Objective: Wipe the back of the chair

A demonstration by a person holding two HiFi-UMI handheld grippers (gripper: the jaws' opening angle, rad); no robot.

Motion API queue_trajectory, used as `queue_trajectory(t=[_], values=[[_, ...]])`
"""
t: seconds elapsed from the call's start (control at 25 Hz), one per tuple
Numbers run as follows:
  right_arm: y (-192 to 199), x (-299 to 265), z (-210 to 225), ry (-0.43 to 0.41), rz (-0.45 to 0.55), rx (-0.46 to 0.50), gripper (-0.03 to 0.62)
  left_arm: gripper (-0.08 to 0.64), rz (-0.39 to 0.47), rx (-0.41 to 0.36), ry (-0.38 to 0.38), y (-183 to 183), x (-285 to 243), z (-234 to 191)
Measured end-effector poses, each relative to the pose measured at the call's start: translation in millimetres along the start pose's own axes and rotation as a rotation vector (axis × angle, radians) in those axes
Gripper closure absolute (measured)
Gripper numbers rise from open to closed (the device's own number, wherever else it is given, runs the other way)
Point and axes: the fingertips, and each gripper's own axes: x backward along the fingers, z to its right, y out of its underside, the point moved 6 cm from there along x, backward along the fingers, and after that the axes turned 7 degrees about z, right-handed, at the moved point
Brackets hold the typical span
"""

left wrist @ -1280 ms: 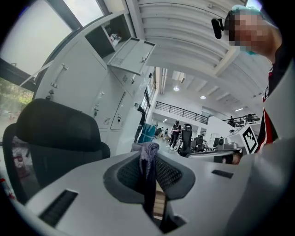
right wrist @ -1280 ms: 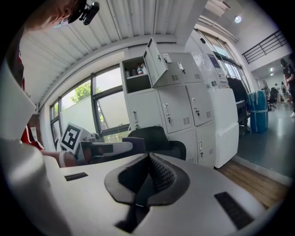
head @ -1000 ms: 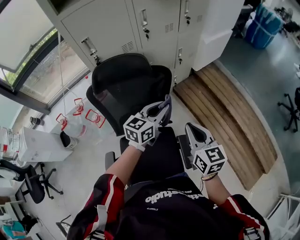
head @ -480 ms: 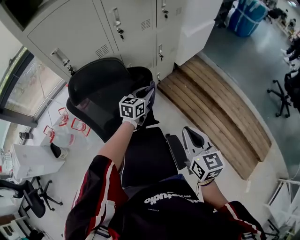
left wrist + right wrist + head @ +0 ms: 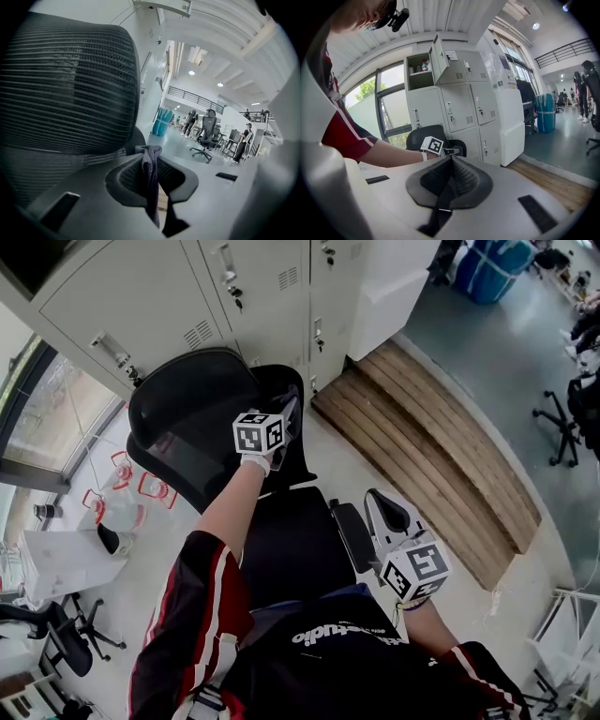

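**A:** How far along is the wiping?

**B:** Barely begun, I'd judge. The left gripper (image 5: pixel 289 418) has its 2 jaws clamped on a thin, limp grey cloth (image 5: pixel 151 180). The chair back (image 5: pixel 70 84) is just beside them: curved black mesh, finely ribbed. I can't tell if they touch.

**A:** And the other claw?

**B:** The right gripper (image 5: pixel 380 506) has its jaws together on nothing, well apart from the chair back.

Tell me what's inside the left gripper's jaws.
A dark grey cloth, clamped in the left gripper's shut jaws, tail hanging down. The jaws cover its pinched part; contact with the chair back cannot be seen.
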Motion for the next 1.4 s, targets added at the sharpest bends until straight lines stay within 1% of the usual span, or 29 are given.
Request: queue_trajectory(t=[0.08,0.2,0.32,0.56,0.88,1.04,1.24,1.4], values=[[-0.4,2.4,-6.1,0.01,0.002,0.003,0.577,0.497,-0.014,-0.006,-0.017,3.9,8.9,-9.5],[-3.5,4.1,-15.5,0.025,0.009,0.011,0.577,0.496,-0.017,0.01,-0.047,7.3,28.2,-23.7],[-6.1,3.5,-34.8,0.022,0.022,0.013,0.577,0.496,-0.019,0.008,-0.085,10.3,56.4,-41.8],[0.1,-0.1,-90.9,-0.019,0.027,0.019,0.577,0.497,-0.019,-0.003,-0.183,11.6,130.3,-95.8],[13.9,-10.2,-172.6,-0.074,0.003,0.037,0.577,0.497,0.018,-0.003,-0.276,4.3,232.8,-160.9],[19.8,-14.4,-213.2,-0.11,-0.005,0.053,0.577,0.496,0.018,0.004,-0.323,12.2,288.7,-190.8],[26.9,-19.1,-252.9,-0.146,-0.014,0.072,0.577,0.497,0.025,0.017,-0.404,21.5,358.1,-227.8],[33.4,-20.8,-281.3,-0.177,-0.022,0.081,0.577,0.497,0.047,0.032,-0.462,23.3,407.7,-246.8]])
